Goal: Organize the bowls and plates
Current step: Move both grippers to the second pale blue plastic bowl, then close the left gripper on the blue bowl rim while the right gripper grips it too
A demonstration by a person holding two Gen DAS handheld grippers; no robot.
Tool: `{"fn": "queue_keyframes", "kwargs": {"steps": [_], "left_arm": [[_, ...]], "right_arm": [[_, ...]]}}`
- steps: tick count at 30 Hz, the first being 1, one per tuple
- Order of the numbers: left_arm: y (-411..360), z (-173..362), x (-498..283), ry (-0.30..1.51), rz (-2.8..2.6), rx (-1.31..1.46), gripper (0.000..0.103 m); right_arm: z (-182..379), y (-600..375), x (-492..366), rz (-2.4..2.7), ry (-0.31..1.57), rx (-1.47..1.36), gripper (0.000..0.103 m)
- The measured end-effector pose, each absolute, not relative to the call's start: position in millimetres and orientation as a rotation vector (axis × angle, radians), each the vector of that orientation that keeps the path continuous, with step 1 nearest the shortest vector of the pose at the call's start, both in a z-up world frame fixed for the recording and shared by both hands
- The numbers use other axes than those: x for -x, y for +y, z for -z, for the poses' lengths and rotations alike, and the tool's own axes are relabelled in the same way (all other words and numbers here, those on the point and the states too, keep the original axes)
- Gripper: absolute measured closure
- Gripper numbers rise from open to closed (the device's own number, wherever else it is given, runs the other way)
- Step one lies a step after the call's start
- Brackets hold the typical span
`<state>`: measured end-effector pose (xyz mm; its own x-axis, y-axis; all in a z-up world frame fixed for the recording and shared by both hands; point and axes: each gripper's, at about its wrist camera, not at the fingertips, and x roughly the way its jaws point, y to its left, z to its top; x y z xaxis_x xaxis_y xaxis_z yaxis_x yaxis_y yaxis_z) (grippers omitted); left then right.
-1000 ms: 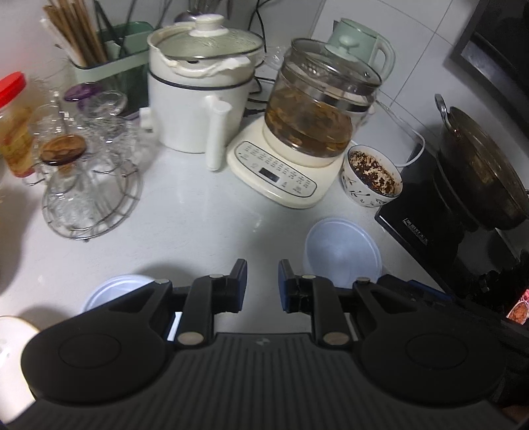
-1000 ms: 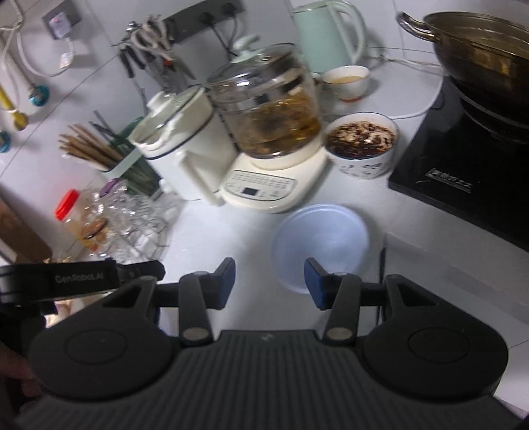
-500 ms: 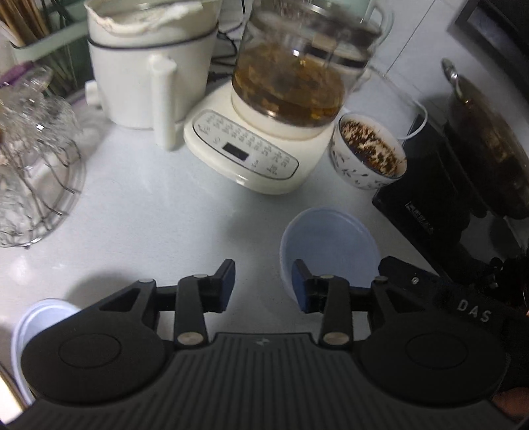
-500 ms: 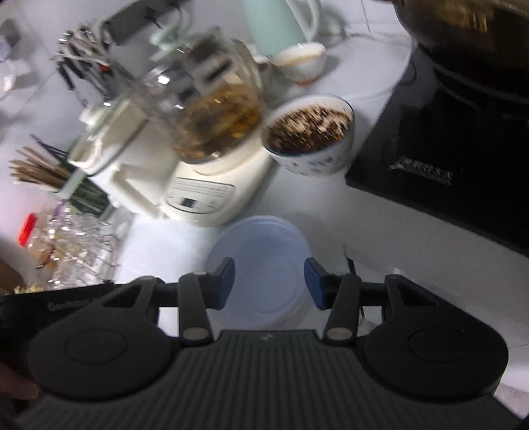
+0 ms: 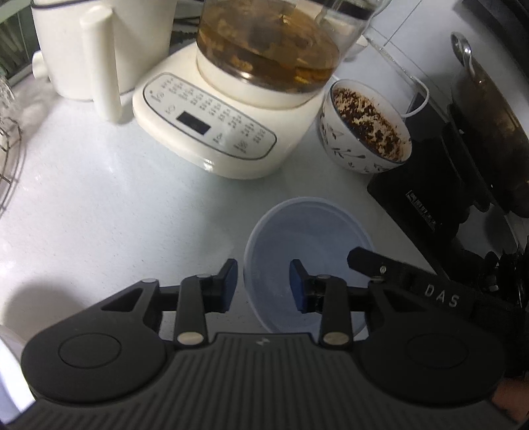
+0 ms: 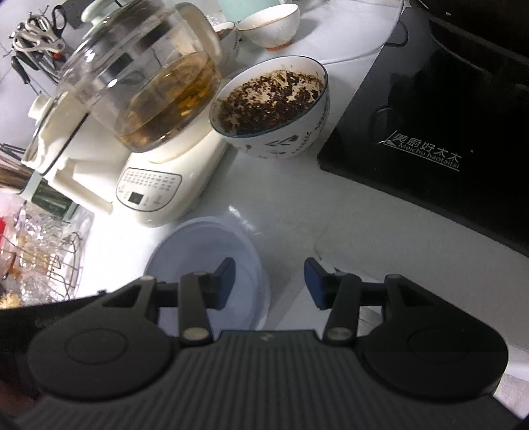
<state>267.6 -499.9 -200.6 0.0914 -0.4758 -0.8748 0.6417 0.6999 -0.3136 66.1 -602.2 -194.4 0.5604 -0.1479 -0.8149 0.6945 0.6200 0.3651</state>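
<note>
A pale blue translucent bowl [image 5: 307, 238] [image 6: 205, 251] stands upright on the white counter. My left gripper [image 5: 263, 284] straddles its left rim: one pad is outside the wall and one inside. Its jaws are closing, and the pads stand clear of the rim. My right gripper [image 6: 270, 281] straddles the bowl's right rim the same way, open, with neither pad touching. One right finger [image 5: 363, 258] shows over the bowl in the left wrist view. A patterned bowl [image 5: 367, 132] [image 6: 271, 102] with dark residue sits behind.
A glass kettle on a cream base [image 5: 205, 122] [image 6: 148, 188] stands just behind the blue bowl. A black induction cooker [image 5: 420, 185] [image 6: 429, 149] with a pot is at the right. A white pot [image 5: 76, 49], a wire rack [image 6: 49, 264] and small cups [image 6: 269, 26] crowd the back and left.
Both grippers came down and forward onto the blue bowl, which now fills the space at their tips. The left jaws stand wider than a second ago. The right jaws kept their width.
</note>
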Motion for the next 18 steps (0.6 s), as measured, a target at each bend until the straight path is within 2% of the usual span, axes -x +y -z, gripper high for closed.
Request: {"fn": "queue_keyframes", "kwargs": {"steps": [2, 4, 6, 8, 11, 13, 18], "left_arm": [[-500, 204, -269, 1.234, 0.824, -0.158, 0.074], [-500, 205, -269, 1.241, 0.824, -0.155, 0.078], [-500, 207, -270, 1.241, 0.818, -0.161, 0.082], [-500, 208, -270, 1.239, 0.797, -0.168, 0.09], [-504, 209, -267, 1.214, 0.8, -0.208, 0.093], [-504, 210, -269, 1.217, 0.798, -0.209, 0.094], [-506, 212, -271, 1.212, 0.808, -0.203, 0.095]], "right_arm": [[198, -605, -67, 0.552, 0.835, -0.756, 0.054], [201, -607, -68, 0.544, 0.841, -0.757, 0.062], [203, -607, -69, 0.536, 0.849, -0.752, 0.065], [203, -607, -69, 0.527, 0.852, -0.77, 0.074], [201, -601, -72, 0.519, 0.855, -0.727, 0.077], [205, -601, -73, 0.517, 0.865, -0.751, 0.084], [207, -598, -73, 0.511, 0.873, -0.758, 0.09]]}}
